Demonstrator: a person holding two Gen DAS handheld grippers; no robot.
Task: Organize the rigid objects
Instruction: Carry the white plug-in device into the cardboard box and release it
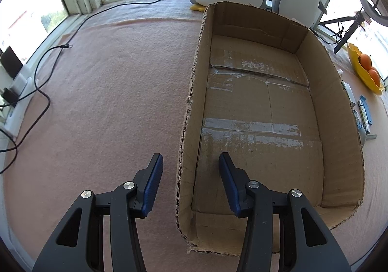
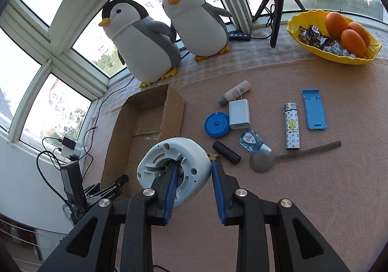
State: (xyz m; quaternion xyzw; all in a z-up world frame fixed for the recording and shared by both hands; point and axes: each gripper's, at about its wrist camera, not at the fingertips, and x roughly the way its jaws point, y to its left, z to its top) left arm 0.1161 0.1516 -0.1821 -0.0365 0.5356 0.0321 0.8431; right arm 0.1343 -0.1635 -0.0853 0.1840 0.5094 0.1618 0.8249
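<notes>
An open cardboard box (image 1: 337,112) lies on the pink felt table, nothing in it; it also shows in the right wrist view (image 2: 169,112). My left gripper (image 1: 191,163) is open, its fingers astride the box's left wall near the front. My right gripper (image 2: 194,165) is shut on a white round plastic ring (image 2: 189,151), one finger inside its hollow, held above the table next to the box. Loose on the table: blue round lid (image 2: 217,124), white charger (image 2: 238,114), small tube (image 2: 236,92), black cylinder (image 2: 226,152), lighter (image 2: 292,126), blue stand (image 2: 314,109), grey spoon (image 2: 278,158).
Two plush penguins (image 2: 145,44) stand behind the box by the window. A yellow bowl (image 2: 303,37) with oranges and sweets sits far right, a tripod (image 2: 275,5) beside it. Cables and a power strip (image 1: 17,88) run along the left edge.
</notes>
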